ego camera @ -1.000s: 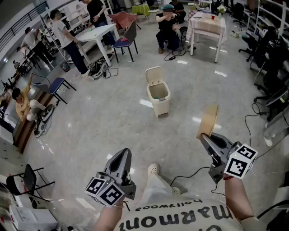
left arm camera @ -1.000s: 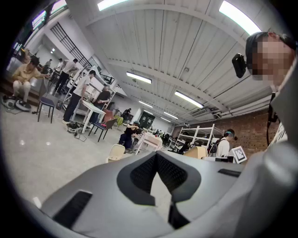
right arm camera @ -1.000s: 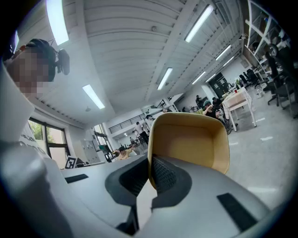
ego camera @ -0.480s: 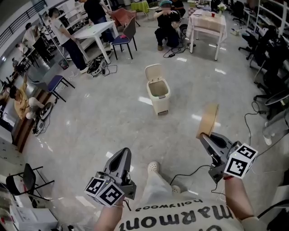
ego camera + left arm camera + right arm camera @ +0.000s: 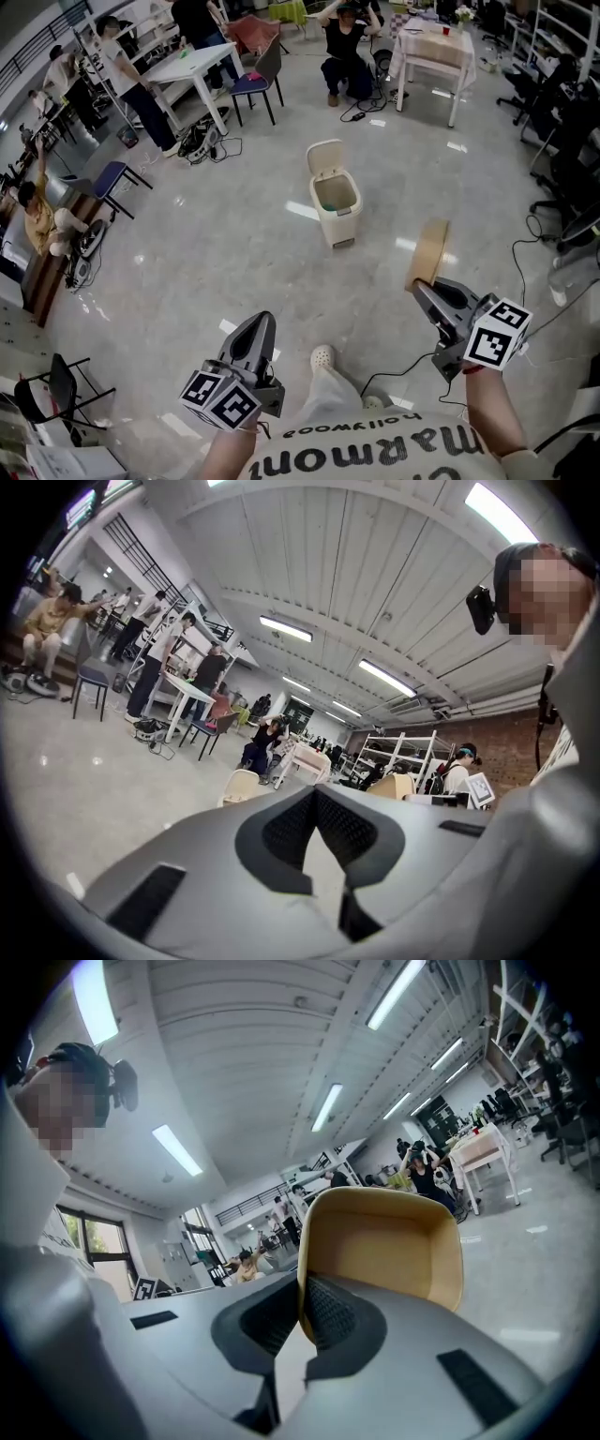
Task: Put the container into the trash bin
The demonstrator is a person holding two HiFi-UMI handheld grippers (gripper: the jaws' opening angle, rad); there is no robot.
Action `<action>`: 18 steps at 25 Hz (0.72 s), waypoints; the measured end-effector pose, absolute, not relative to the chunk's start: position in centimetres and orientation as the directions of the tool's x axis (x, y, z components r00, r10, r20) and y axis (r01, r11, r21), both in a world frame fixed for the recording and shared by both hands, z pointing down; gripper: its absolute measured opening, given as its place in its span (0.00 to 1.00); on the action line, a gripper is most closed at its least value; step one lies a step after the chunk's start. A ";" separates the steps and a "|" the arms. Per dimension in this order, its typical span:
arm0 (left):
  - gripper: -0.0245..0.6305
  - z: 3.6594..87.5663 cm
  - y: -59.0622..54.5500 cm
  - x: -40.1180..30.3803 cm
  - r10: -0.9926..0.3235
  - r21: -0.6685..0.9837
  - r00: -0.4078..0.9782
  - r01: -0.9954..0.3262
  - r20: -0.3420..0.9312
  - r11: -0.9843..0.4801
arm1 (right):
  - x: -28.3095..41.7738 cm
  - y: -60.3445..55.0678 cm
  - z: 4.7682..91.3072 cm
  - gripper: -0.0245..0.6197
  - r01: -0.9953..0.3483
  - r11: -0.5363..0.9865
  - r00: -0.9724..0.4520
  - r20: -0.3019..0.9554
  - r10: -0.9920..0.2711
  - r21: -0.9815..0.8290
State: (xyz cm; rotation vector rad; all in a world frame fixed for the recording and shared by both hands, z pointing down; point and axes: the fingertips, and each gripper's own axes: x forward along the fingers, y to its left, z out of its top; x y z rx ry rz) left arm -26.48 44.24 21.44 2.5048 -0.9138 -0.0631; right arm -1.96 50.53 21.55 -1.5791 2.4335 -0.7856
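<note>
Your right gripper (image 5: 419,286) is clamped on the container (image 5: 429,253) by its rim. Your left gripper (image 5: 255,328) is closed, empty. The trash bin (image 5: 336,202) stands well ahead, lid up.

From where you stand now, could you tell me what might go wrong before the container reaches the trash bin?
The right gripper pinches only one wall of the container, so it may pivot or slip. A black cable lies by the person's shoe: a possible trip. The trash bin stands well ahead, its opening small, so a toss could miss.
</note>
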 end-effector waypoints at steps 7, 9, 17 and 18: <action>0.03 20.1 35.9 -25.8 -0.567 0.450 0.819 -0.539 0.086 -0.712 | -2.7 44.1 20.1 0.05 -0.849 0.272 -0.389 0.186 -0.903 -0.453; 0.03 19.1 33.9 -25.5 -0.559 0.445 0.827 -0.526 0.066 -0.725 | -2.5 42.6 19.6 0.05 -0.855 0.259 -0.374 0.187 -0.908 -0.450; 0.03 17.5 27.7 -24.9 -0.517 0.437 0.856 -0.473 0.019 -0.765 | -2.0 38.3 17.2 0.05 -0.885 0.219 -0.307 0.162 -0.938 -0.410; 0.03 17.3 27.2 -24.7 -0.510 0.435 0.860 -0.466 0.018 -0.770 | -1.9 37.8 17.0 0.05 -0.886 0.216 -0.303 0.161 -0.939 -0.410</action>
